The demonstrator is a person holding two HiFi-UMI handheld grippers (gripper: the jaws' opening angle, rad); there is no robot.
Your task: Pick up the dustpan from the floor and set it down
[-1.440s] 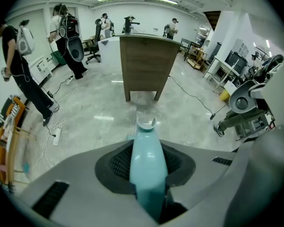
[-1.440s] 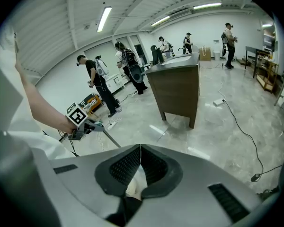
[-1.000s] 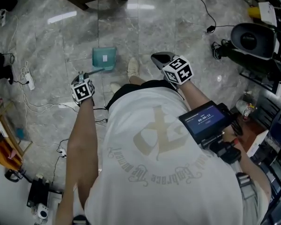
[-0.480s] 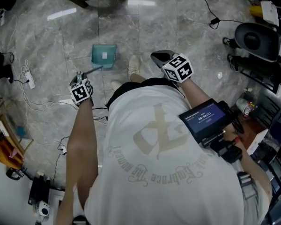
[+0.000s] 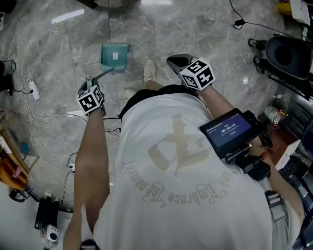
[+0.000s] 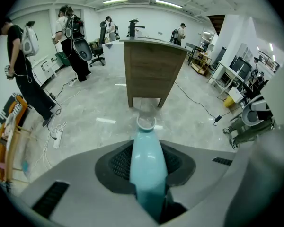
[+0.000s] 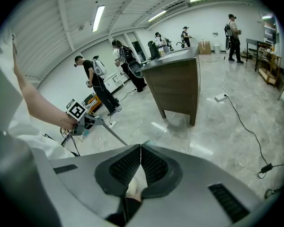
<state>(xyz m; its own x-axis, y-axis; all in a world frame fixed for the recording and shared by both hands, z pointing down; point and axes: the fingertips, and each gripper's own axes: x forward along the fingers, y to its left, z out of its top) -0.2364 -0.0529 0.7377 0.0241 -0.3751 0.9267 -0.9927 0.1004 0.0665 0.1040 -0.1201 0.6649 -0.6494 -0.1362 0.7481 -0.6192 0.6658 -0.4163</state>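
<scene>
1. Head view shows the left tongs (image 5: 92,82) pinching the dustpan (image 5: 115,57) by its handle. The teal pan sits just ahead of those tongs, joined to them by a thin grey rod (image 5: 105,74). Whether the pan touches the floor (image 5: 198,20) cannot be told from above.
2. Left gripper view confirms the hold: the teal handle grip (image 6: 146,164) fills the gap between the pads, which press on it from both sides with the jaws partway spread.
3. The risk at the left tongs, as I judge it, is that the grip looks smooth and rounded and the pan hangs at the far end of a long rod. It could swivel or slide in the pads if the wrist tips quickly, and a set-down on one edge could leave it toppling.
4. The right tongs (image 7: 140,148) are pressed together with nothing in them, well to the right of the dustpan, so they offer no support if it slips.
5. Left of the left tongs lies a power strip (image 5: 33,90) with its cables; a pan put down there could snag.
6. Between the two tongs, a pale shoe (image 5: 148,73) stands just right of the pan and is the nearest obstacle to a set-down.
7. Ahead of both tongs stands a wooden counter (image 6: 151,65). Right of the right tongs lie a black cable (image 5: 239,22) and black equipment (image 5: 287,50), well apart from the pan.
</scene>
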